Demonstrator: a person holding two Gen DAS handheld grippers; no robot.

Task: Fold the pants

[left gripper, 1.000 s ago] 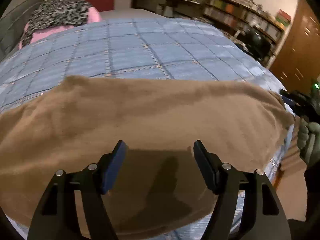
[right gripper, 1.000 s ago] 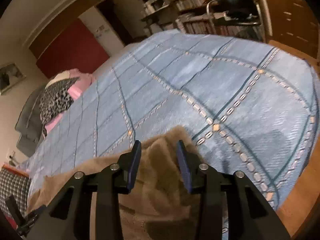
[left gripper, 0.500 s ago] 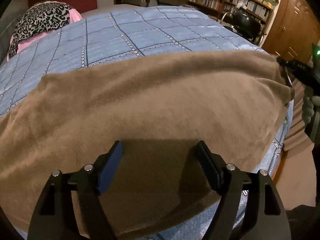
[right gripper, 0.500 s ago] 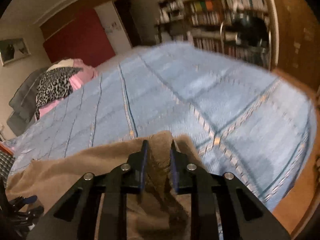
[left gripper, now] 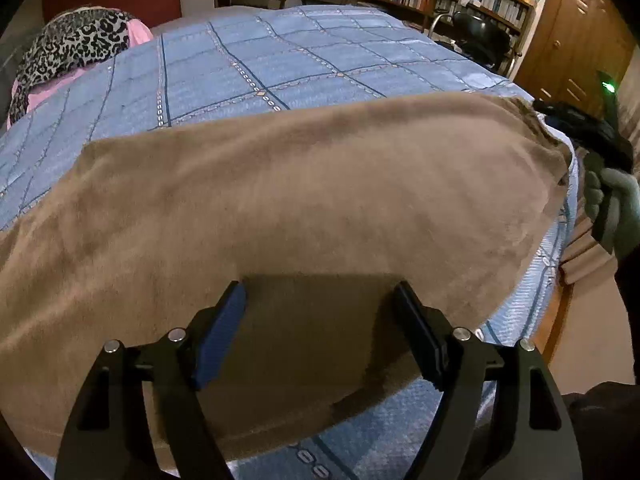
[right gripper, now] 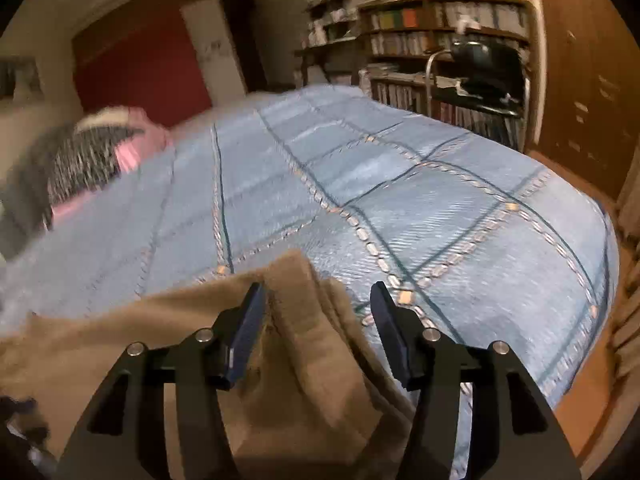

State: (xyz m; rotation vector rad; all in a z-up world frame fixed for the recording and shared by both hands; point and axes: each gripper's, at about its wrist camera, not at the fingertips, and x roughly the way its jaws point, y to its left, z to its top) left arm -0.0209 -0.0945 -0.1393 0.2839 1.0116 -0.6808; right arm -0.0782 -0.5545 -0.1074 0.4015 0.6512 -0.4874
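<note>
Brown pants point(left gripper: 304, 200) lie flat across a blue bedspread point(left gripper: 280, 68), seemingly folded once, further folds left; left gripper point(left gripper: 320, 300) gapes empty above them, right gripper point(right gripper: 318, 300) has just opened around their bunched end, unclamped.

Fuzzy matt brown pants point(left gripper: 304, 184) on woven blue quilted bedspread point(left gripper: 280, 68)

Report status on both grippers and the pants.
Left gripper open above the brown pants. Right gripper jaws just opening, a bunched pants corner between them. Pants lie across the blue bedspread; nothing in the way.
</note>
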